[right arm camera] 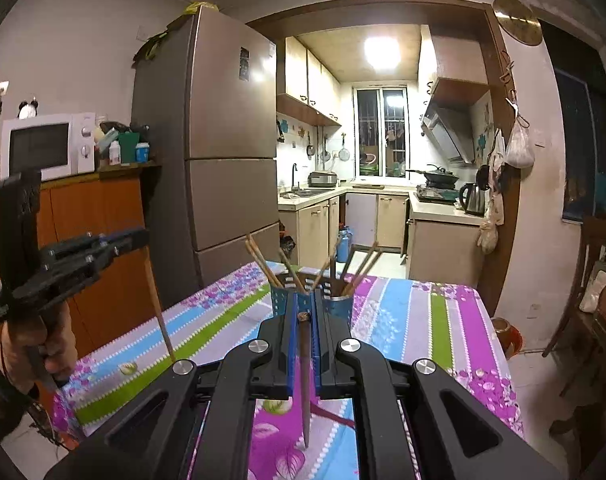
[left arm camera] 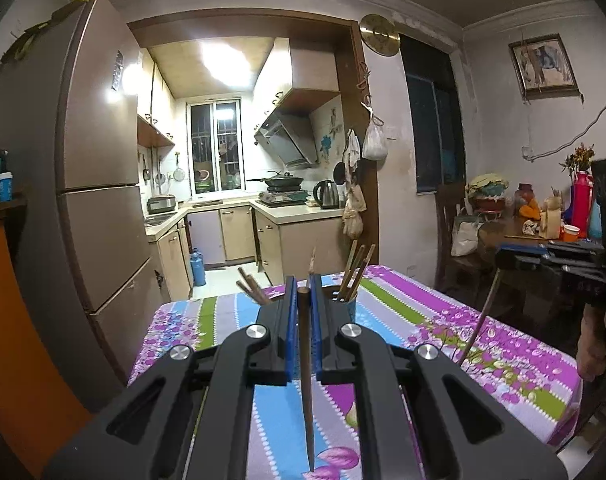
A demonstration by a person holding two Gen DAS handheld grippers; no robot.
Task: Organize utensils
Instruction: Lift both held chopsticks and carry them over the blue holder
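Fridge: tall, brown, standing past the counter's far left corner, beside the kitchen doorway.
Counter: covered with a striped flowered cloth in purple, blue, green and grey; both tongs are held above its near part.
Microwave: white, on an orange cabinet left of the fridge.
Holder: blue, perforated, near the counter's far edge, about midway along it; it has more than one compartment, and how many cannot be told.
Chopsticks in holder: several brown sticks stand tilted in it, some leaning left, some leaning right.
Left tongs: closed on one dark brown chopstick; the blue pads press it from both sides near its thick end.
Left chopstick: hangs from the pads with its thin tip pointing down toward the cloth, apart from the cloth. In the right wrist view it shows as a pale stick slanting down from the left tongs.
Right tongs: closed on another dark chopstick, gripped near its blunt top end.
Right chopstick: points down between the pads, its tip above the flowered cloth. From the left wrist view it slants down under the right tongs over the counter's right side.
Left hand: wraps the handle of the left tongs, off the counter's left edge.
Right hand: only partly visible, off the counter's right edge.
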